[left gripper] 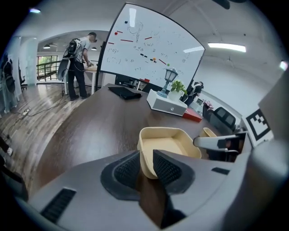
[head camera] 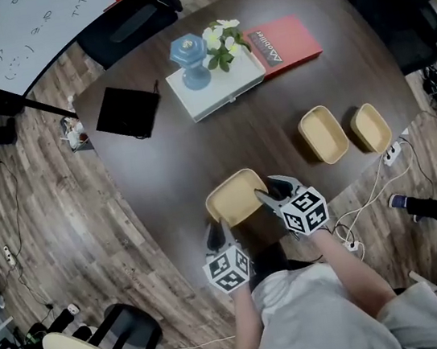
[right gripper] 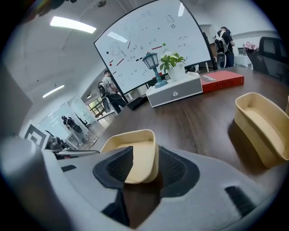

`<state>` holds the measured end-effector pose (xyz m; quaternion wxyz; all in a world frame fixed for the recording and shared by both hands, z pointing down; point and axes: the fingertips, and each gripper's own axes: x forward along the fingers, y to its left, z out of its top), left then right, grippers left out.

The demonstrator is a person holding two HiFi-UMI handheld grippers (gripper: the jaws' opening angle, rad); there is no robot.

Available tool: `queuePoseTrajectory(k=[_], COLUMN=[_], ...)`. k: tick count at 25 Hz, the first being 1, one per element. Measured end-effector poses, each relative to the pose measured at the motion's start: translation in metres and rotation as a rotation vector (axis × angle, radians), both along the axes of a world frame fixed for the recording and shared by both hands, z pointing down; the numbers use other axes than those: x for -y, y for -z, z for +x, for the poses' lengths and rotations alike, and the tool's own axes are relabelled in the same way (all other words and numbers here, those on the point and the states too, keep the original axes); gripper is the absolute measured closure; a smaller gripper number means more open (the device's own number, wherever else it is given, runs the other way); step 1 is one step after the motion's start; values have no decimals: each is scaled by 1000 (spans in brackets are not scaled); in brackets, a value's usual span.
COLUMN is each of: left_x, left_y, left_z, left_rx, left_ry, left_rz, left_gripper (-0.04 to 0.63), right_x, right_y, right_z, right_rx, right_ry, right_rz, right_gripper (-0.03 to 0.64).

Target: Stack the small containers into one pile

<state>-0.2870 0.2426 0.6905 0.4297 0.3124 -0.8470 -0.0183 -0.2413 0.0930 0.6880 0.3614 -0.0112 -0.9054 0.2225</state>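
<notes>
Nothing is stacked yet. Your left gripper [head camera: 216, 231] and right gripper [head camera: 269, 194] each clamp an opposite wall of the near container [head camera: 234, 194] at the counter [head camera: 253, 136] edge. The middle container [head camera: 323, 134] and the right container [head camera: 371, 127] lie well apart from it, still to be piled.

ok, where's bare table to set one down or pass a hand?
Free: the wide patch between the black pad, the white box and the near container; also the strip between that box and the two right containers. Crowded: the near edge, with left tongs and right tongs both on the near container's rim; the far side by the red book.
</notes>
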Motion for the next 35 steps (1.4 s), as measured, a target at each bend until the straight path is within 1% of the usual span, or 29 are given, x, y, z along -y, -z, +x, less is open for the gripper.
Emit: queuePoseTrajectory(k=[5,8,14,18,22,25,30,35], left_x=[1,6,21,44,77,103,151,212], left_y=[-3,-3,6,24,47,62,84,99], left_z=[-3,-6,-2,-3,5,16,37,60], left_rx=[-12,-4,16,56,107,135,155,186], left_ry=[-20,-51,-137,-240,-374,-451,-563,-708], left_rz=[-25,-34,-62,-59,-50,-36,-15,22], left_gripper=[514,514,514,514,514,514,514,510], right_x=[-7,-9,-5,7,25,38,69,106], right_y=[-5,-6,7,23,45,60,84,101], right_z=[-4,-4,15,32,56,78,110,144], right_rx=[-20,-33,-30,2,45,76,129,159], right_ry=[10,-13,-60,-126,-253,-323,-449,-559], right_rz=[-2,-5,11,7,9,24,31,75], right_gripper=[477,523,523,534,532,532,532,531])
